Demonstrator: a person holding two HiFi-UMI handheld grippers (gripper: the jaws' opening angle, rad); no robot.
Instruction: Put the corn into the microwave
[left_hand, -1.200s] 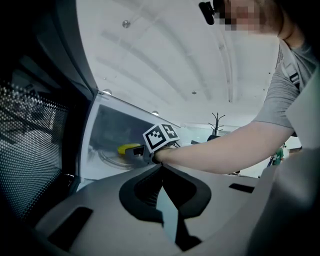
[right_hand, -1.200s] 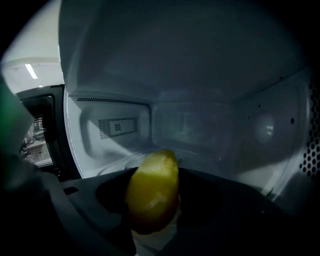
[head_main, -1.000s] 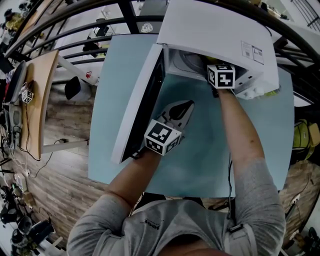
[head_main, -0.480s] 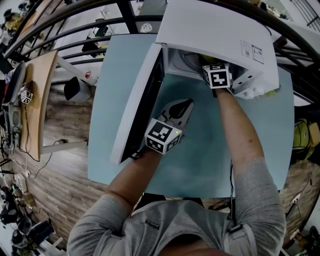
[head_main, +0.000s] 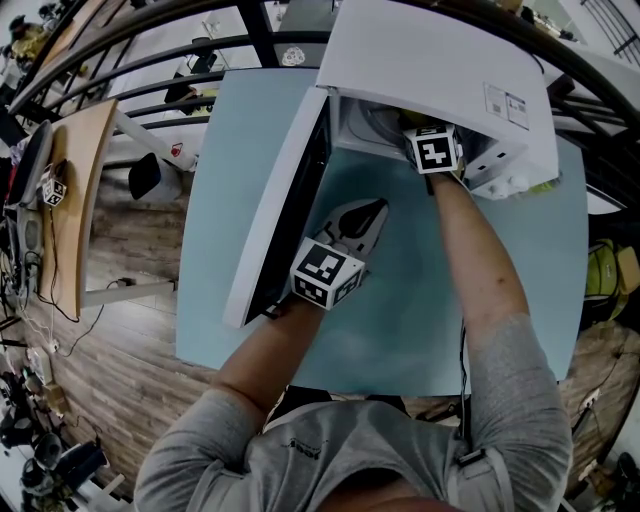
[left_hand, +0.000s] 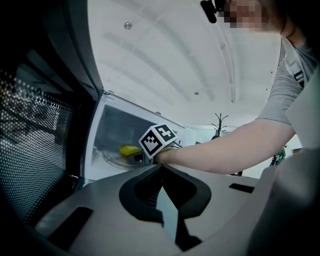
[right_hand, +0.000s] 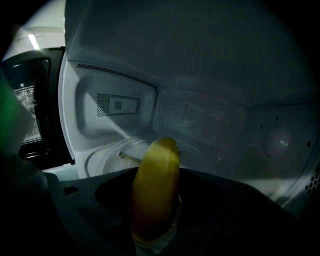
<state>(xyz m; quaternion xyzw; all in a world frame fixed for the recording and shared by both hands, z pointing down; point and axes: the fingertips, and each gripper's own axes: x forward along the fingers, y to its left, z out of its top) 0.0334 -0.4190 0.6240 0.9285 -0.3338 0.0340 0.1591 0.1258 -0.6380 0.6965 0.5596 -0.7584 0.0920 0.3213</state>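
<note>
Nearest, the left tool (head_main: 375, 210) sits low over the pale blue table (head_main: 420, 300), just right of the open microwave door (head_main: 280, 200). Its 2 jaws are clenched tip to tip with nothing between them, and it points toward the oven's opening.

Farther off, the right forearm (head_main: 480, 270) stretches across the table to the white microwave (head_main: 430, 60), which stands at the table's far edge with its door swung out to the left. The right tool (right_hand: 156, 181) reaches into the oven, so from above only its marker cube shows at the mouth of the opening.

Inside, this tool's 2 jaws stand wide and grip the corn (right_hand: 157, 165), a yellow cob lying lengthwise along them with its rounded end sticking out past the tips. The corn is inside the oven, above the near part of the round glass plate (right_hand: 102, 159). Whether it touches the plate cannot be told. Beyond it is the oven's pale back wall (right_hand: 200, 120).
</note>
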